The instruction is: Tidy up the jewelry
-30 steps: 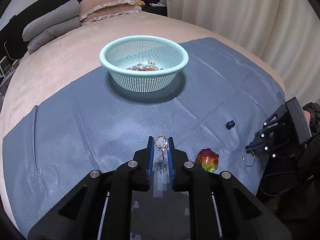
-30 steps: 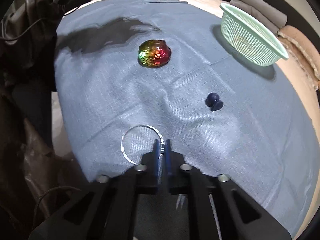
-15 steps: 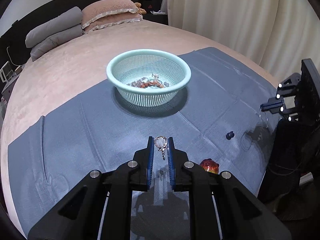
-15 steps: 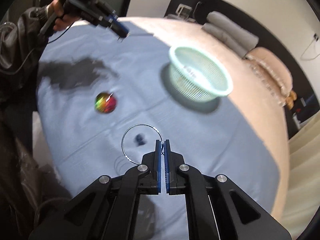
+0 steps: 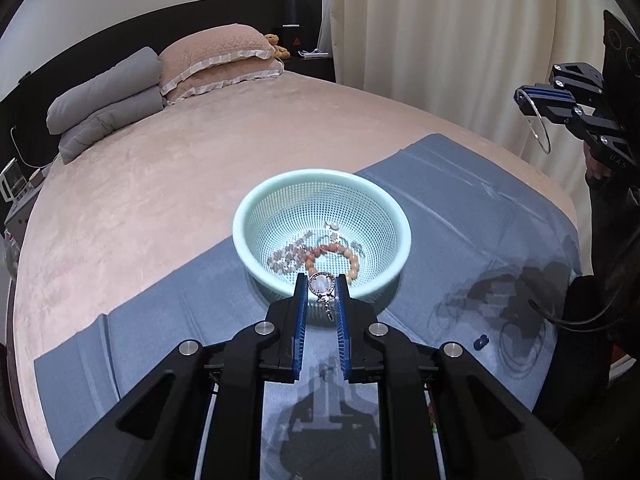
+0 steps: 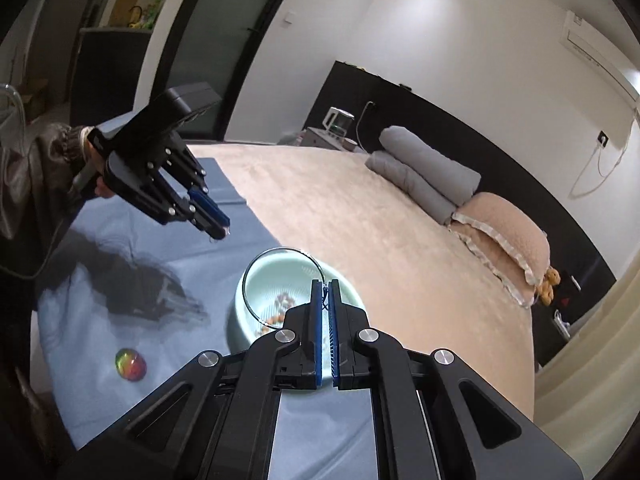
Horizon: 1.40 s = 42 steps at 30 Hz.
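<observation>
A mint mesh basket (image 5: 256,216) (image 6: 240,300) with bead bracelets (image 5: 328,252) inside stands on a blue cloth (image 5: 168,312) on the bed. My left gripper (image 5: 322,286) is shut on a silver pendant with a pale stone (image 5: 321,285), held in the air at the basket's near rim. It also shows in the right wrist view (image 6: 218,232). My right gripper (image 6: 325,286) is shut on a thin silver bangle (image 6: 256,264), held high over the basket. It shows at the right edge of the left wrist view (image 5: 528,100).
A small dark blue piece (image 5: 480,342) and an iridescent red-green ornament (image 6: 130,365) lie on the cloth. Grey and pink pillows (image 5: 160,80) lie at the head of the bed. A curtain (image 5: 440,40) hangs on the far side.
Both grippers have risen from the cloth and moved toward the basket, the left with the pendant, the right with the bangle lifted off the cloth.
</observation>
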Available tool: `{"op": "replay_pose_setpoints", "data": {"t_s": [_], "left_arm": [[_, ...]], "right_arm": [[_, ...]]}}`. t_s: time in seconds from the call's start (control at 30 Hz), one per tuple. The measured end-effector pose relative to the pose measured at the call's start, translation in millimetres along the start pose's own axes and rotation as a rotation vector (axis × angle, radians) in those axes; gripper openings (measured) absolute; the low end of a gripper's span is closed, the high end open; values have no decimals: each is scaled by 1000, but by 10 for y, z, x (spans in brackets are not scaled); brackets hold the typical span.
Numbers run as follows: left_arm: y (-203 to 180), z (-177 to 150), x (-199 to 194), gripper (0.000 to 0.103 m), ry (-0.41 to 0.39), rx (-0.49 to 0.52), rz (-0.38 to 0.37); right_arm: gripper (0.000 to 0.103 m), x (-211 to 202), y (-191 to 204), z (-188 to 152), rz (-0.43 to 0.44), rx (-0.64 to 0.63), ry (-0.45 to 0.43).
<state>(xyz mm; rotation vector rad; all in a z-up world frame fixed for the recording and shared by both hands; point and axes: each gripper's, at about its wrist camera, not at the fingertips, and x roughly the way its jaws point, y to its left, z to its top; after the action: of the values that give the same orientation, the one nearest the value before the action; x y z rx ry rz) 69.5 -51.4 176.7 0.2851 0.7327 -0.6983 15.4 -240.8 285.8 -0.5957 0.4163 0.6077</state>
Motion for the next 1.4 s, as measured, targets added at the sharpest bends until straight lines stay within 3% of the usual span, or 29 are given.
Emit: {"op": "replay_pose_setpoints", "data": {"t_s": [0.13,0.27,0.53,0.73,1.13,1.23,1.27,1.3,1.4], "left_arm": [[115,167,184,14,-10,3,-14],[98,185,482,14,-1,29,-55],[105,37,1122,14,81,19,-101],[70,33,1228,14,87,22,-112],[78,56,1251,16,108,23,-68],[126,72,1188,45,84,14,-34],[147,81,1140,63,63,5,-13],[174,91,1082,75,36,-9,15],[300,81,938,83,-15,-121,111]], "right_arm": [[3,457,-145,48,-7,14,0],[3,873,-194,-87,62,75,-12],[3,1594,-162,-580,123,157,136],[3,1809,-102,-811,135,184,222],[6,1854,-124,-845,128,212,247],[11,1775,-231,-824,72,254,230],[24,1751,-287,-817,42,275,226],[40,1718,-344,-814,18,303,225],[61,1599,-505,-844,-81,424,218]]}}
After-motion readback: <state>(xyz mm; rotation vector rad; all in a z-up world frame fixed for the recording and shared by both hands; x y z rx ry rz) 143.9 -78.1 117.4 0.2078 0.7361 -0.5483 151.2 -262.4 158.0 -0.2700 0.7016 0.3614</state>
